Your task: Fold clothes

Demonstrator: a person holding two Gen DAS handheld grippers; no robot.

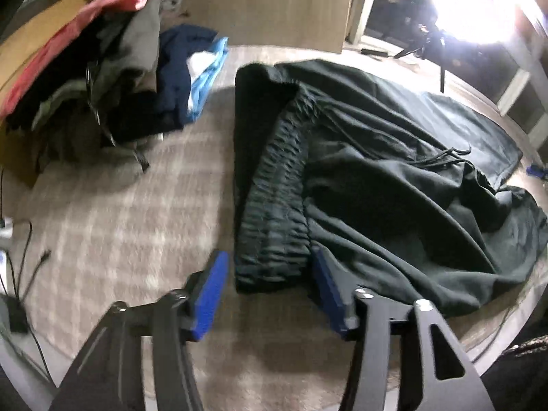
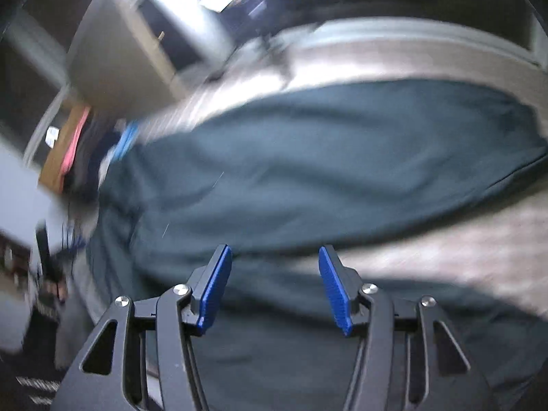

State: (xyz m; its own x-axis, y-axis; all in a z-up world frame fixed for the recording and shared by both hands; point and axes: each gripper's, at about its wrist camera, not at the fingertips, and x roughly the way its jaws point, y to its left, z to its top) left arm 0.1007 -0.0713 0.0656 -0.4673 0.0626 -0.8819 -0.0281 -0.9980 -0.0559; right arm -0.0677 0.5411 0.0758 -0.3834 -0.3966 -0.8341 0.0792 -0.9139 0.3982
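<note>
Black sweatpants (image 1: 370, 171) lie spread on a plaid beige surface (image 1: 144, 212), with the gathered elastic waistband (image 1: 274, 212) nearest and a drawstring across the middle. My left gripper (image 1: 270, 267) is open, its blue pads on either side of the waistband's near end, and it holds nothing. In the blurred right wrist view the same dark garment (image 2: 325, 164) fills the middle. My right gripper (image 2: 274, 274) is open and empty, just above the cloth's near part.
A pile of mixed clothes (image 1: 102, 78), with red, grey, navy and light-blue pieces, lies at the back left on a cardboard box (image 1: 24, 44). Cables (image 1: 24, 274) run along the left edge. A wooden panel (image 1: 274, 3) stands behind. A bright window glares at the top right.
</note>
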